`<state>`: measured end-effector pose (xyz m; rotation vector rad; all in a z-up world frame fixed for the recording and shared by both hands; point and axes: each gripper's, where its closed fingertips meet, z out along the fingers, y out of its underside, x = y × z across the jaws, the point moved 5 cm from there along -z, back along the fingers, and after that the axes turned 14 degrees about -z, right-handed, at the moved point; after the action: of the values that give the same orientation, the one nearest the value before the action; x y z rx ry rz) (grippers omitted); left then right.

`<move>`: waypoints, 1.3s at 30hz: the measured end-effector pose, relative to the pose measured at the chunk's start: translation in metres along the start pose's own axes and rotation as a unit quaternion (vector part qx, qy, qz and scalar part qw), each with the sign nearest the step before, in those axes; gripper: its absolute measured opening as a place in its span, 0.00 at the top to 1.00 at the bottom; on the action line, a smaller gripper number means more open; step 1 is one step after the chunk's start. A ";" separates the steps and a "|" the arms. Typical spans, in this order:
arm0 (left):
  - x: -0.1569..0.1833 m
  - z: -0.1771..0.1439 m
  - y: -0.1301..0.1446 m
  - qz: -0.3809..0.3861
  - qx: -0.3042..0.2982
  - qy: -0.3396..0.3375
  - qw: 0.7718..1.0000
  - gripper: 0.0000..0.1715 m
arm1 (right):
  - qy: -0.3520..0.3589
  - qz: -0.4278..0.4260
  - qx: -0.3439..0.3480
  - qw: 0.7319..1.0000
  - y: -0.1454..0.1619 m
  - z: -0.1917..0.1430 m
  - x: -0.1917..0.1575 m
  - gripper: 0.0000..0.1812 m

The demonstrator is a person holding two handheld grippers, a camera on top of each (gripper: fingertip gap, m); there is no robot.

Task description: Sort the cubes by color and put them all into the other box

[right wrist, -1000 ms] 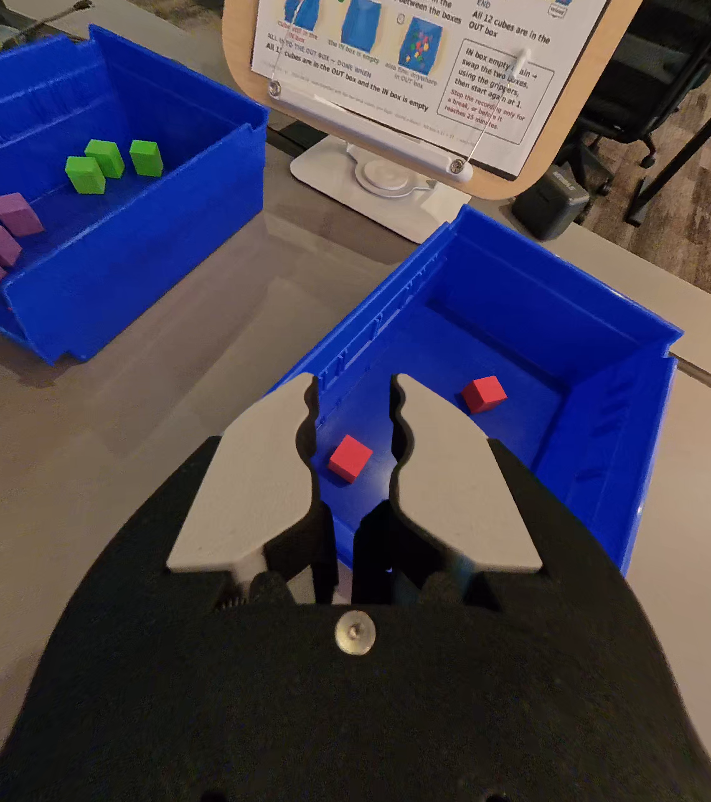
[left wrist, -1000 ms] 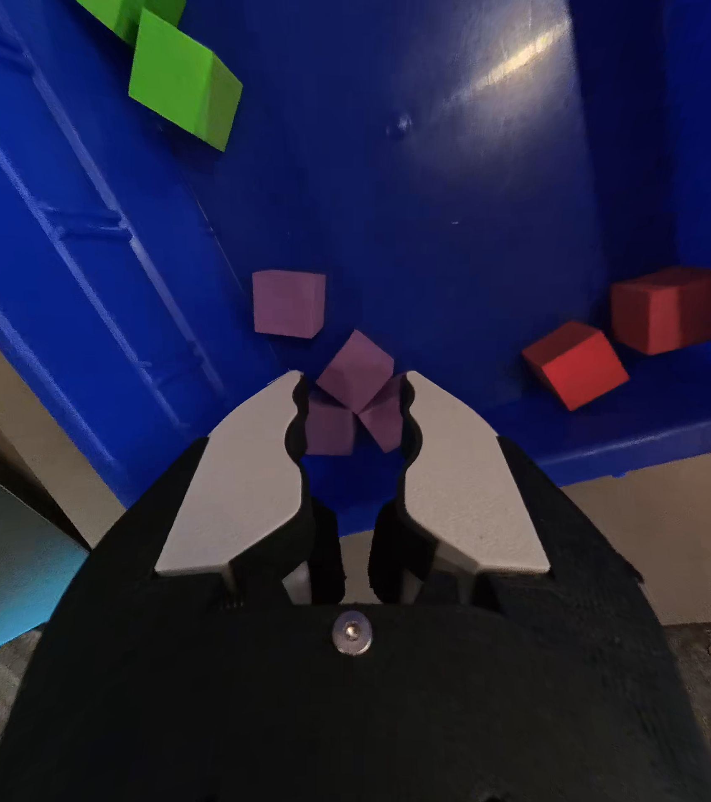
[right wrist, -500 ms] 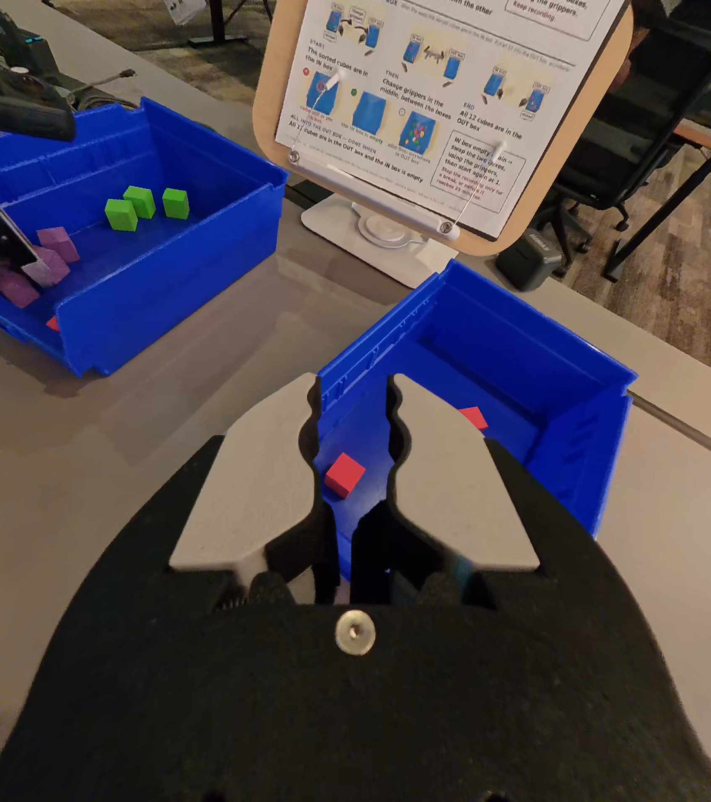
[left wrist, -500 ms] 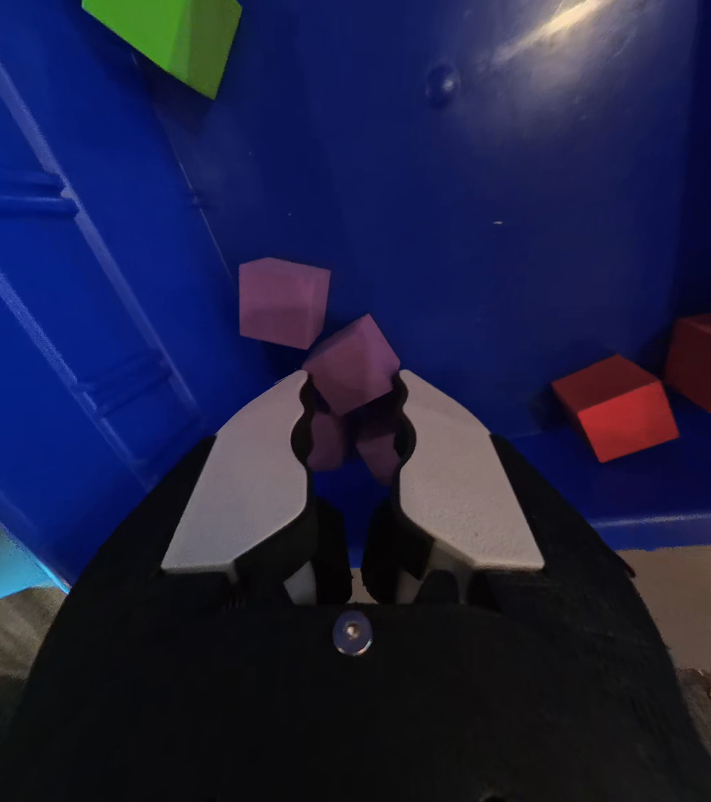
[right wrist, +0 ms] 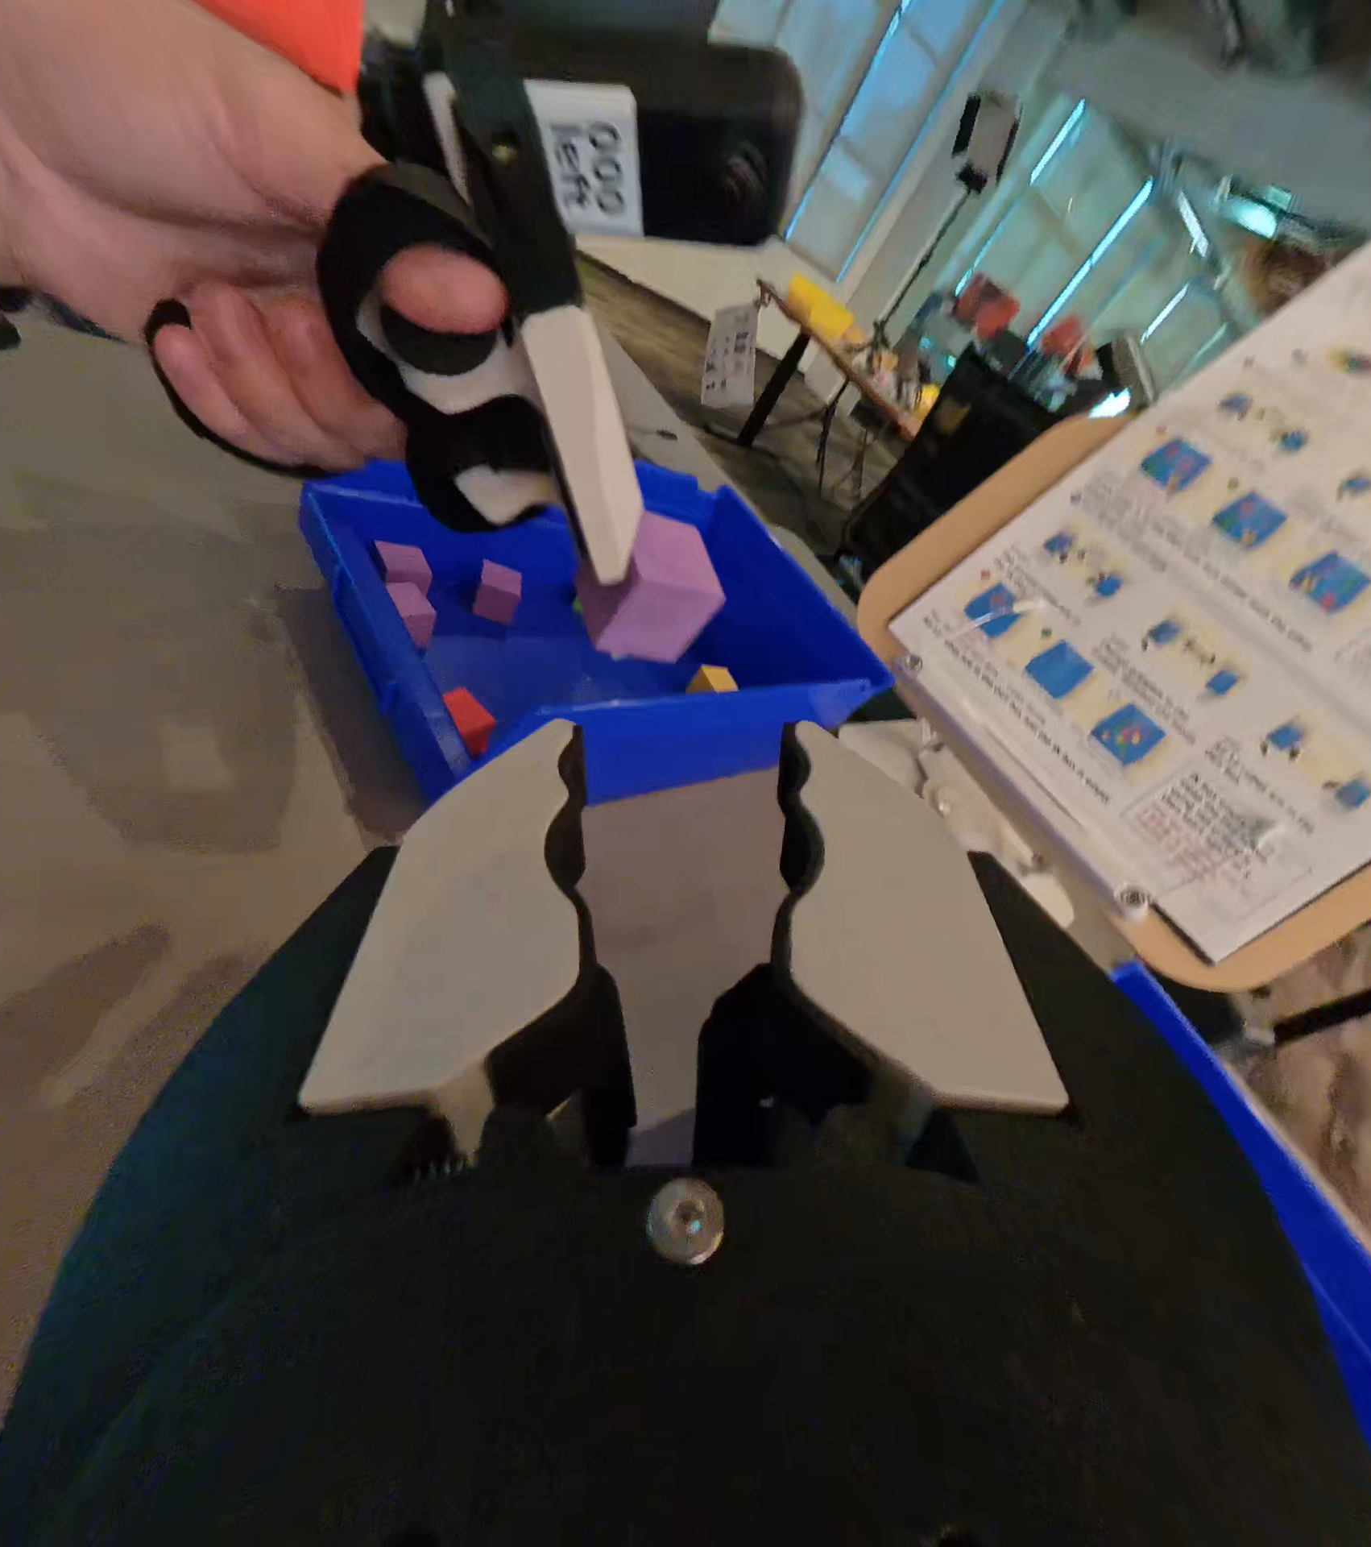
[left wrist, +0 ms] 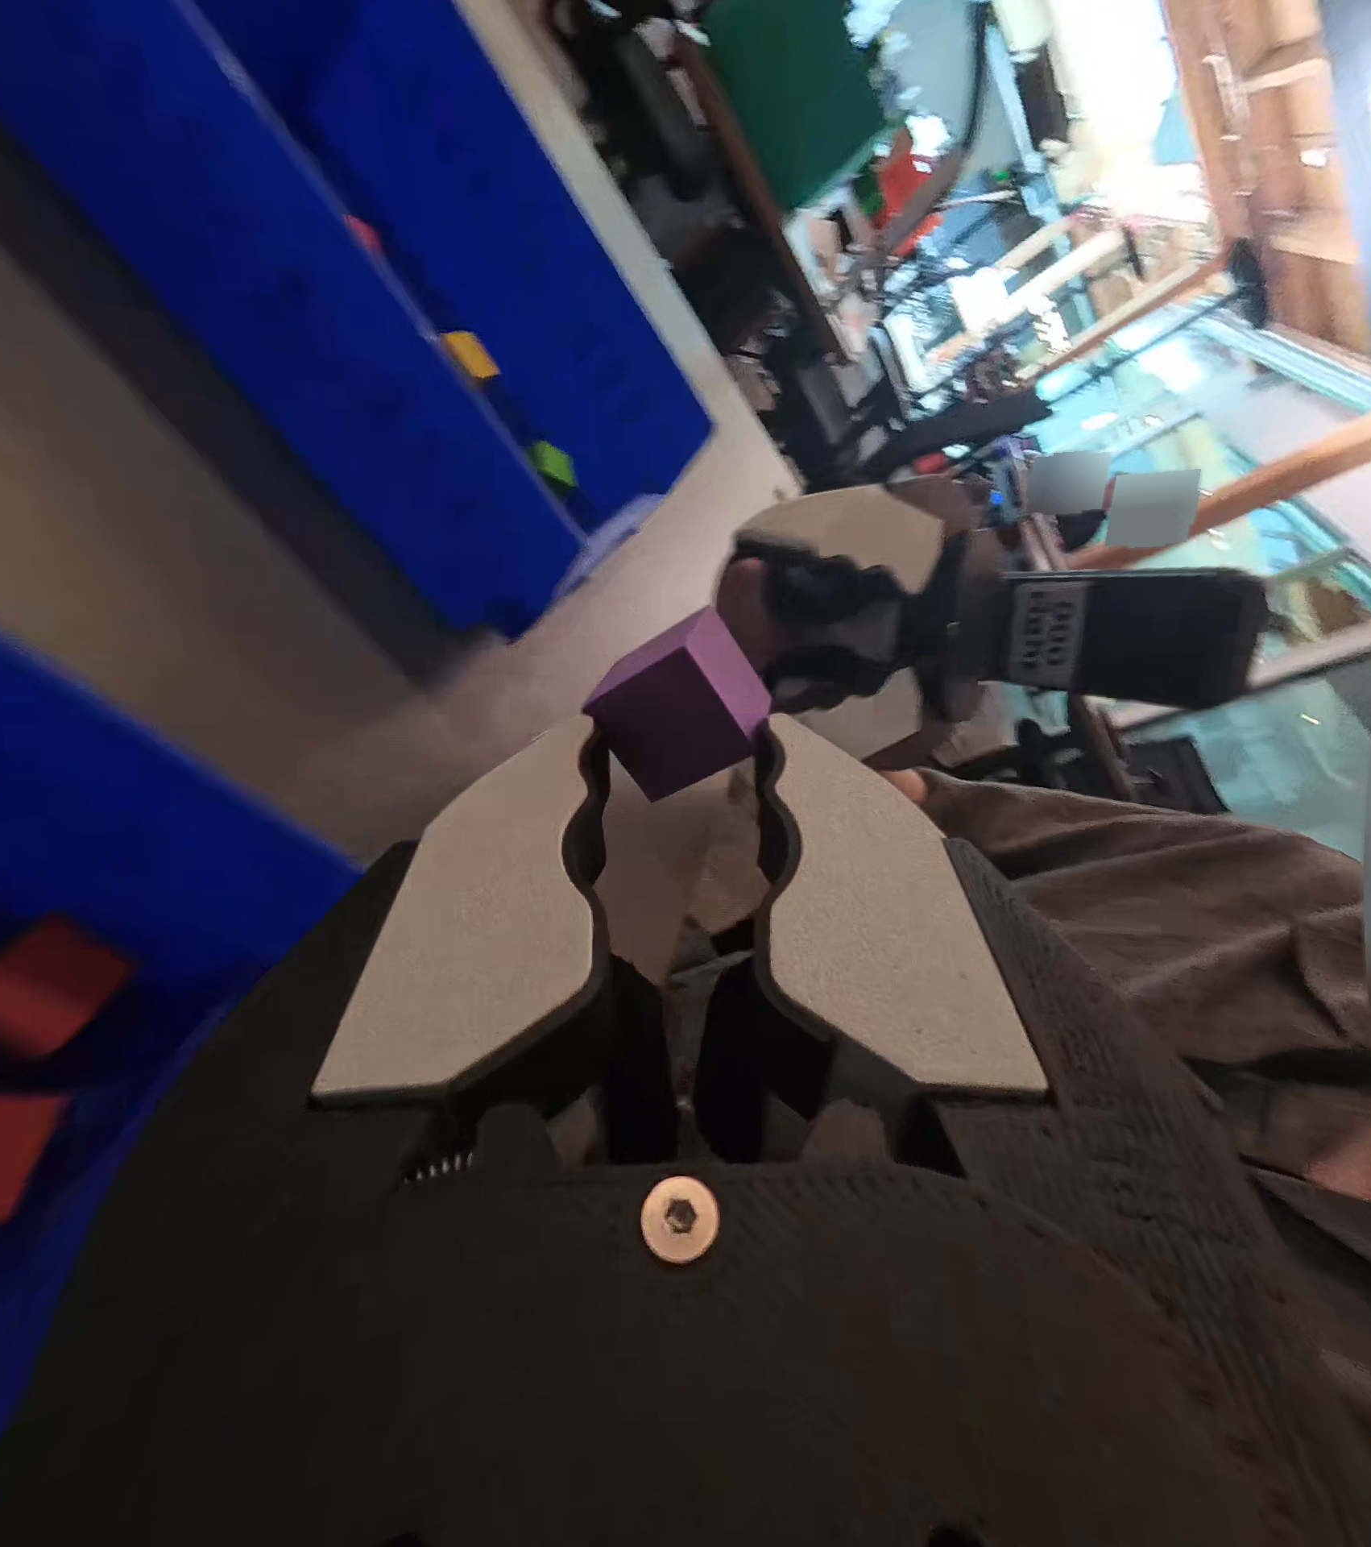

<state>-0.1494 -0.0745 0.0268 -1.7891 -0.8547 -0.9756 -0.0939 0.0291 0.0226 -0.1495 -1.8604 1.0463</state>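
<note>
Purple cube (left wrist: 678,724) in left claw (left wrist: 680,737) — right claw (right wrist: 678,737) empty.

Surface (right wrist: 121,670): grey-brown and matt, with soft shadows across it.
Windows (right wrist: 1000,209): tall panes behind the surface, giving cool bluish daylight.
Floor (right wrist: 1352,1088): mottled brown, to the right of the surface.
Side table (right wrist: 833,343): beyond the surface, towards the windows, thin dark legs, cluttered top.
Wooden beams (left wrist: 1268,109): brown, beside the bright glass.
</note>
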 end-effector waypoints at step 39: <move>0.004 -0.073 -0.006 0.091 0.174 -0.038 0.980 0.62 | -0.054 0.345 -0.511 0.785 0.224 -0.045 0.042 0.80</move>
<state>-0.1717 -0.1389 0.0528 -1.5761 -0.8353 -0.6019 -0.1521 0.2169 -0.1011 -1.5272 -2.3562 0.3337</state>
